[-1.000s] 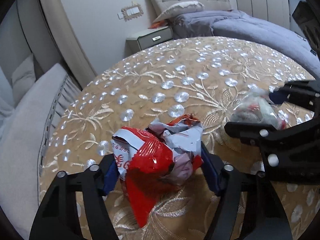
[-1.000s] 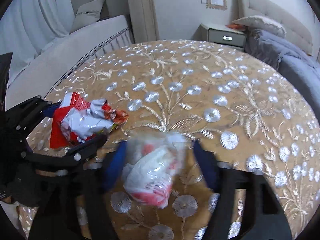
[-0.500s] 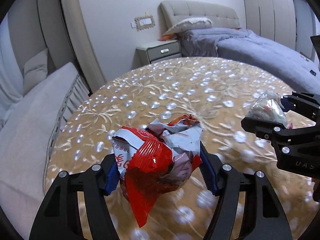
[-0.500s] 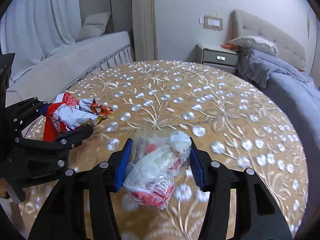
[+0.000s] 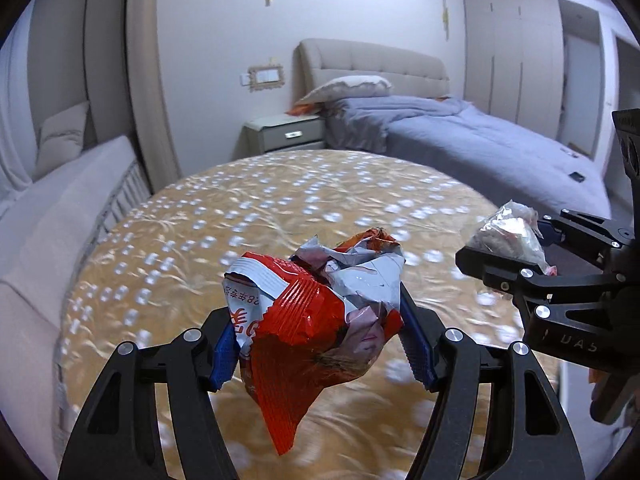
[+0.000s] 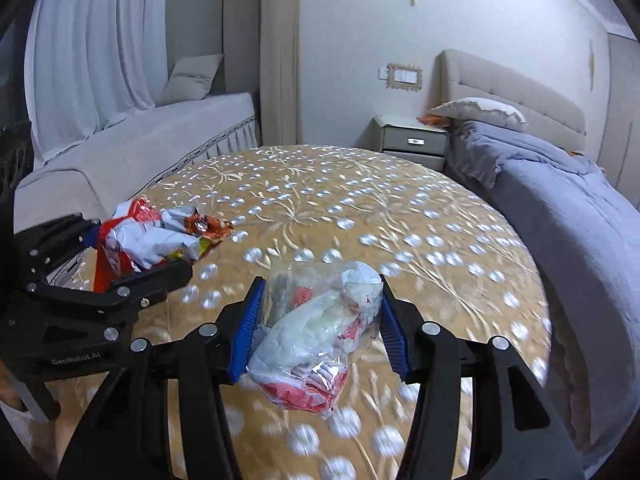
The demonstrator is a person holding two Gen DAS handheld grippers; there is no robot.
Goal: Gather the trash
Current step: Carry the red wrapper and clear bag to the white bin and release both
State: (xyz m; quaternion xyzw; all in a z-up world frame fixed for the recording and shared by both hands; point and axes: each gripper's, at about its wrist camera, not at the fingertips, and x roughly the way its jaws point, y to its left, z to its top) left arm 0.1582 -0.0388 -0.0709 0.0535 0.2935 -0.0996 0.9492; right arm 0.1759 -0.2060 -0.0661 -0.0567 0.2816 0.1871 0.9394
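Observation:
My left gripper (image 5: 320, 344) is shut on a crumpled red and silver snack wrapper (image 5: 316, 312), held in the air above the round table (image 5: 280, 208) with its gold flowered cloth. To its right, my right gripper (image 5: 516, 248) pinches a clear plastic bag of white and red scraps (image 5: 508, 234). In the right wrist view that clear bag (image 6: 320, 332) sits squeezed between the blue pads of the right gripper (image 6: 320, 332), and the left gripper (image 6: 120, 256) with the red wrapper (image 6: 152, 240) shows at the left.
A grey-blue bed (image 5: 460, 136) with a beige headboard stands beyond the table at the right. A nightstand (image 6: 414, 142) sits by the wall. A grey sofa (image 6: 132, 148) with curtains behind it runs along the left side.
Both grippers have lifted and drawn back from the table with their trash held. The table now looks lower and farther, and more of the room shows.

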